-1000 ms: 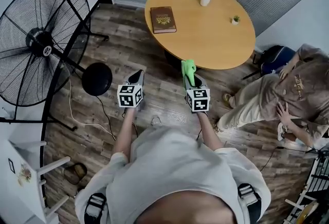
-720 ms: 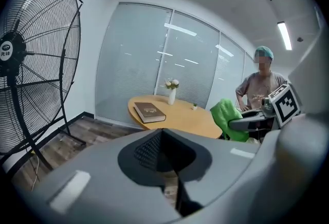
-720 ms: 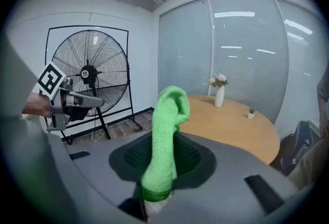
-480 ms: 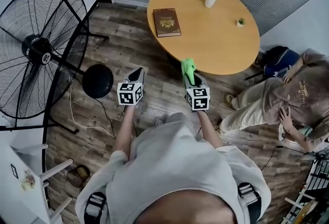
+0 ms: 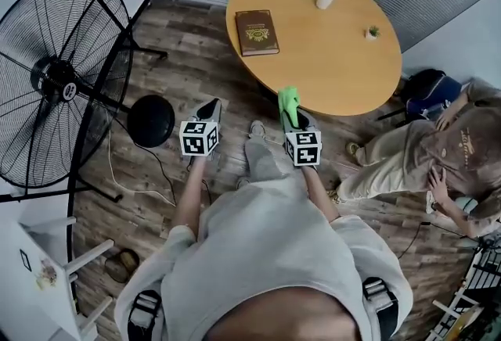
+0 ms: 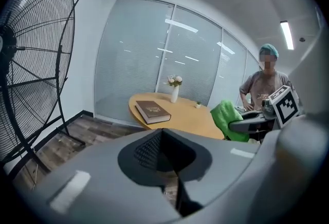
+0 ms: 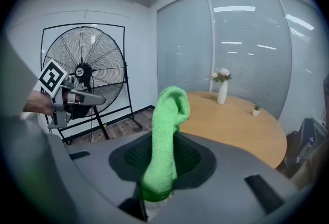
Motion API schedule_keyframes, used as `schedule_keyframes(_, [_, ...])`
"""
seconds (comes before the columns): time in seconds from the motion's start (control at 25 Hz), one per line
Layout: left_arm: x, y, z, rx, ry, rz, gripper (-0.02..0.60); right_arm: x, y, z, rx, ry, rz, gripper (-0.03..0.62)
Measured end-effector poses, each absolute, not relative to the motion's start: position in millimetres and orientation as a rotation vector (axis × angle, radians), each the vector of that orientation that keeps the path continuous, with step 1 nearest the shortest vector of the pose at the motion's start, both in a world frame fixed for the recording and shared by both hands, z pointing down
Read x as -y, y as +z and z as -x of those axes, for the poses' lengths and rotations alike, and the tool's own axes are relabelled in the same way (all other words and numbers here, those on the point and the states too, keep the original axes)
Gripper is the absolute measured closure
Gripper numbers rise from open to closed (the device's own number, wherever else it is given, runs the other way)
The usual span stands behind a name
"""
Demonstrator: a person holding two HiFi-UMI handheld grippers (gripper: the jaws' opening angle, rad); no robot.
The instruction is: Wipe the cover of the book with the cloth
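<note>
1. This looks like the approach step: the right gripper (image 5: 291, 119) is clamped on a bright green terry cloth (image 5: 288, 100) that stands up from its jaws.
2. The left gripper (image 5: 210, 108) has its jaws together and is empty.
3. The brown hardback book (image 5: 257, 32) lies flat on the round wooden tabletop (image 5: 337, 58), well apart from both grippers (cover not yet wiped).
4. Next, the cloth needs carrying across and pressing flat onto the cover.

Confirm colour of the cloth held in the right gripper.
The cloth is plain bright green, no pattern. Shows best in the right gripper view.
</note>
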State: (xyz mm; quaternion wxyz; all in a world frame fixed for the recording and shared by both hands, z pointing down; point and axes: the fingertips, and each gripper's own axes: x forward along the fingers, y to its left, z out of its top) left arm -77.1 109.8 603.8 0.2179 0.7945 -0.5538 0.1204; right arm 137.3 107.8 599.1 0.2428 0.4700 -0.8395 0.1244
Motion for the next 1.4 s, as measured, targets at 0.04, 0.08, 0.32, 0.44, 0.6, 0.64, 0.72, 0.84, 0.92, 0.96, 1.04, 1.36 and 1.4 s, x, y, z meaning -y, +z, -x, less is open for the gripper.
schedule_keyframes(0.04, [-107.1, 604.6, 77.5, 1.535, 0.335, -2.198, 0.574, -104.8, 599.8, -136.6, 2.297, 0.340, -1.281, 0.493])
schedule_keyframes(0.08, [-104.4, 605.4, 77.4, 1.535, 0.337, -2.197, 0.574, -101.5, 600.6, -135.8, 2.299, 0.340, -1.276, 0.493])
schedule_keyframes(0.32, [-81.5, 613.0, 74.6, 1.528, 0.356, -2.193, 0.575, -76.8, 608.4, -131.3, 2.311, 0.359, -1.255, 0.493])
schedule_keyframes(0.44, [-63.7, 615.8, 72.5, 1.524, 0.363, -2.193, 0.574, -59.5, 613.3, -130.8, 2.312, 0.369, -1.247, 0.493])
schedule_keyframes(0.6, [-33.2, 619.5, 74.0, 1.526, 0.375, -2.186, 0.575, -29.7, 620.2, -127.7, 2.316, 0.380, -1.234, 0.493])
schedule_keyframes(0.64, [-25.2, 620.3, 74.3, 1.526, 0.379, -2.184, 0.574, -21.8, 621.9, -127.0, 2.317, 0.384, -1.232, 0.493])
schedule_keyframes(0.72, [-9.3, 620.1, 74.6, 1.527, 0.386, -2.184, 0.574, -6.2, 623.3, -125.7, 2.318, 0.389, -1.227, 0.493])
schedule_keyframes(0.84, [14.2, 618.1, 77.3, 1.536, 0.386, -2.178, 0.574, 17.8, 622.7, -122.4, 2.323, 0.392, -1.216, 0.493])
schedule_keyframes(0.92, [29.0, 617.4, 78.1, 1.541, 0.387, -2.172, 0.575, 33.4, 622.8, -121.1, 2.326, 0.397, -1.208, 0.493])
schedule_keyframes(0.96, [36.8, 617.2, 78.6, 1.544, 0.387, -2.168, 0.574, 42.1, 622.7, -120.5, 2.329, 0.399, -1.204, 0.493])
schedule_keyframes(1.04, [51.9, 617.7, 80.0, 1.551, 0.386, -2.155, 0.574, 59.2, 623.0, -118.8, 2.333, 0.405, -1.192, 0.493])
schedule_keyframes(1.36, [107.9, 615.4, 85.3, 1.570, 0.396, -2.115, 0.574, 124.0, 616.1, -114.6, 2.343, 0.408, -1.162, 0.493])
schedule_keyframes(1.4, [114.9, 615.0, 85.8, 1.571, 0.397, -2.111, 0.574, 131.5, 615.9, -114.7, 2.342, 0.411, -1.160, 0.493])
